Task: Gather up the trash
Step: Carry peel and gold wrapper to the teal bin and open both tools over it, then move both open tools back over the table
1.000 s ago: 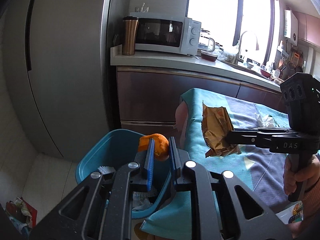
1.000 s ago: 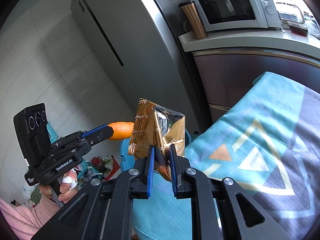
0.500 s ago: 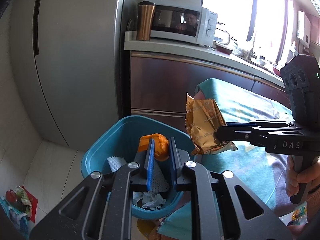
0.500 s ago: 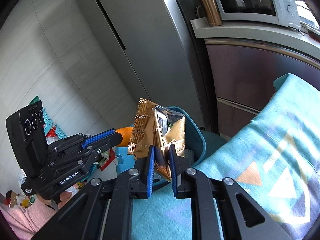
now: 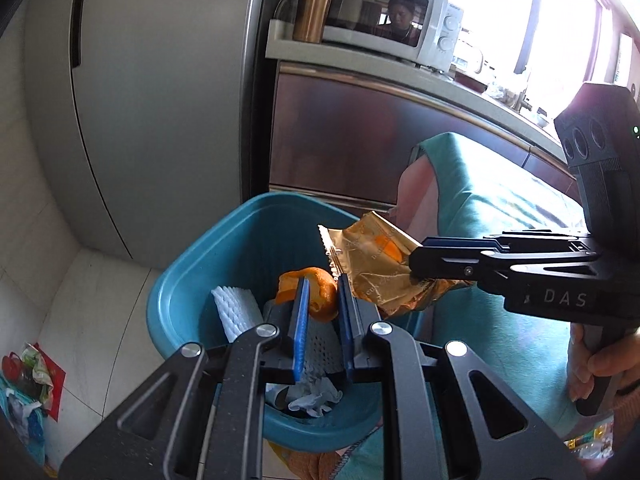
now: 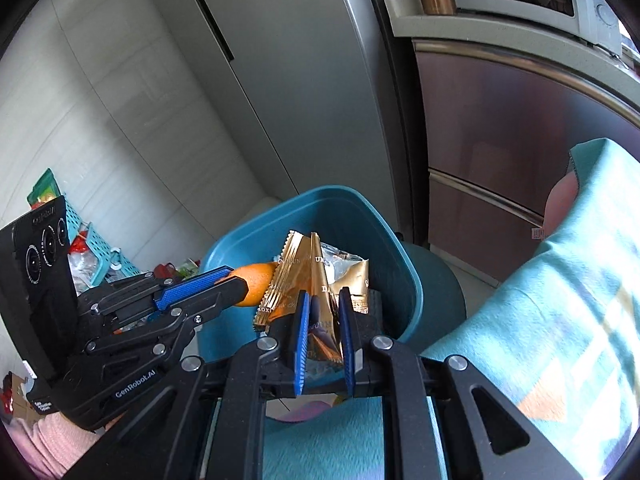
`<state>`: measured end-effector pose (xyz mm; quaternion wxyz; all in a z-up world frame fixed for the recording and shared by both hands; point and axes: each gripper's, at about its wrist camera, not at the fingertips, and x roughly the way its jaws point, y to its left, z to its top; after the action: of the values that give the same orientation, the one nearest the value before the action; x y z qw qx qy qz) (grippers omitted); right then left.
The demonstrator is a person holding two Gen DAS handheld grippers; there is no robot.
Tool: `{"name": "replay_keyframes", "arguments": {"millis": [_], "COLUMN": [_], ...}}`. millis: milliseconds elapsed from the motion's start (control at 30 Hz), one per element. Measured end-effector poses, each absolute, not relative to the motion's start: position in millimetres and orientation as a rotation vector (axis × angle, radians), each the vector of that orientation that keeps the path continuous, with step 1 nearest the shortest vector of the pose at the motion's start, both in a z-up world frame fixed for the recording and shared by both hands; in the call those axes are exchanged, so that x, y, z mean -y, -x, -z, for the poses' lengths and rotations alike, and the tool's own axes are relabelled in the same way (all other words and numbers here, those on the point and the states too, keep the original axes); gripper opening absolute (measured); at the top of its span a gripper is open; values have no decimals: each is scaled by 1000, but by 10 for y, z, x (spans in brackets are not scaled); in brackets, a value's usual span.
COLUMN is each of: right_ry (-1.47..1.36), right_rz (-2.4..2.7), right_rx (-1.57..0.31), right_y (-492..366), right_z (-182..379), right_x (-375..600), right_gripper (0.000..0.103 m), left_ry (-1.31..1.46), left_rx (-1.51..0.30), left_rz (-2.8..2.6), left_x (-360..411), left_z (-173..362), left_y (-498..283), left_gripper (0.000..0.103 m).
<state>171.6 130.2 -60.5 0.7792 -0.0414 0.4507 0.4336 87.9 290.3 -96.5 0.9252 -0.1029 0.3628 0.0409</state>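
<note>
My left gripper (image 5: pixel 323 285) is shut on a piece of orange peel (image 5: pixel 318 296) and hangs over the open blue bin (image 5: pixel 180 280). My right gripper (image 6: pixel 324 298) is shut on a crumpled gold snack wrapper (image 6: pixel 320 276), held just above the same blue bin (image 6: pixel 404 264). In the left wrist view the gold wrapper (image 5: pixel 372 264) sits to the right of the peel, pinched by the right gripper (image 5: pixel 414 262). In the right wrist view the orange peel (image 6: pixel 256 278) shows at the tip of the left gripper (image 6: pixel 240 286). White foam netting (image 5: pixel 236 308) and crumpled tissue (image 5: pixel 316 396) lie inside the bin.
A table with a teal patterned cloth (image 6: pixel 560 340) stands right of the bin. Behind are a steel fridge (image 5: pixel 160 100), a cabinet front (image 5: pixel 360 140) and a counter with a microwave (image 5: pixel 380 28) and copper tumbler (image 5: pixel 314 4). Clutter lies on the floor at left (image 5: pixel 28 384).
Both grippers have come down and moved over the bin with their loads still held. The bin now fills more of both views, and the wrapper is beside the peel.
</note>
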Motion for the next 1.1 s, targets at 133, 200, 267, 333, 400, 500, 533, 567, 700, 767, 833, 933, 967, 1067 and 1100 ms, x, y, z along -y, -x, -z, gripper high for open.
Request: {"name": "replay_keyframes", "arguments": {"millis": [133,200,267,333,400,500,533,567,700,767,833,933,967,1067,1100], "right_ry": [81,81,80,74,62,52,48,44,25,21,15,-6,-17,-44,-53], "right_rz": [-923,-920,-922,-922,-923,-925,-925,-928,-931,-933,-935,-940,-942,-937,-931], "right_rx": [-996,-997,-1003,-1003,-997,-995,-993,-991,-977,-966,-950,-922,-912,-885,-875], "right_y": [-1765,-1781,-1767,-1774,-1773,-1759,-1752,-1748,-1711,-1665,-1606,-1531,-1501,-1415,-1388], "right_z": [633,637,653,656,646,645,639,631,603,584,552,489,463,387,359], "right_x": [-1353,-1370,-1359,-1350,-1325,-1282,-1269,-1255,-1151,-1090,-1009,-861,-791,-579,-496], "right_gripper": [15,22,22,22,22,23,23,22,22,22,23,23,23,23,23], "left_ry": [224,232,238,237,236,240,245,248,241,230,219,199,194,178,172], "left_rx": [-767,-778,-786,-790,-792,-794,-792,-789,-765,-748,-729,-699,-688,-661,-654], "left_rz": [-88,-88,-87,-85,-83,-80,-78,-75,-70,-67,-57,-38,-30,5,21], "left_x": [-2932,-2938,-2939,-2927,-2903,-2883,-2877,-2876,-2834,-2799,-2744,-2643,-2606,-2464,-2404], "left_z": [1073,1123,1163,1191,1206,1226,1225,1221,1150,1093,1020,903,862,756,726], "left_y": [-941,-983,-1009,-1040,-1050,-1052,-1049,-1042,-979,-928,-876,-805,-783,-737,-724], "left_gripper": [16,17,16,16,16,16,16,17,20,21,23,26,28,30,31]}}
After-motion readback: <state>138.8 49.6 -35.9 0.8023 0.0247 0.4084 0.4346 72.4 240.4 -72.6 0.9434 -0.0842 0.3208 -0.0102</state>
